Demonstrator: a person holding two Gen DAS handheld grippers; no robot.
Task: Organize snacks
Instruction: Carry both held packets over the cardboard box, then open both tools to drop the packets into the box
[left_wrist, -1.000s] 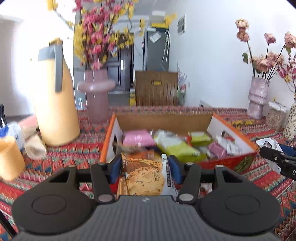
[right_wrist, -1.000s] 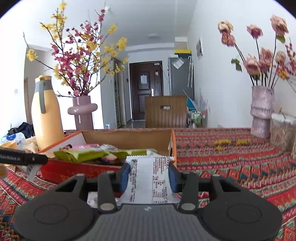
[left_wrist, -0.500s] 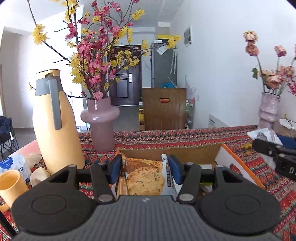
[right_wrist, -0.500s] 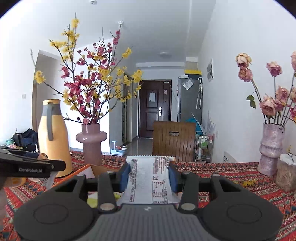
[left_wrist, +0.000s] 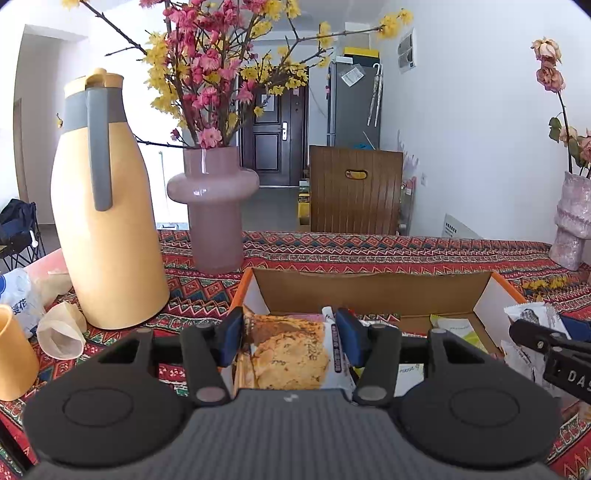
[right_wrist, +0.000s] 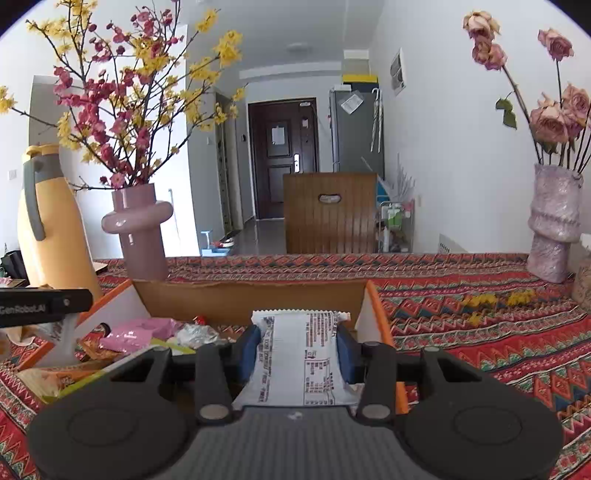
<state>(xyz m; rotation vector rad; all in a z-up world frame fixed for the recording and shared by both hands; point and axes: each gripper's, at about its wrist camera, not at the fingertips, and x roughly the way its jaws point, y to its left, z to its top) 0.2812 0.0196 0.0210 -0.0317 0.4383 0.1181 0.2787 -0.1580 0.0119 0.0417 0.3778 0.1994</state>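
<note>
Holding two snack packets at the cardboard box

I have the left hand-held gripper (left_wrist: 290, 334) clamped on a cookie packet (left_wrist: 286, 354) and the right hand-held gripper (right_wrist: 295, 350) clamped on a white printed packet (right_wrist: 299, 358). Both sit at the near edge of the snack-filled box (right_wrist: 251, 299) on the worktop (right_wrist: 461, 332).

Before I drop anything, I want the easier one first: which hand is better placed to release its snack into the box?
Probably the right. Its gripper holds the white packet ahead of bare floor at the cardboard box's right end. The left gripper's cookie packet faces piled snacks.
</note>
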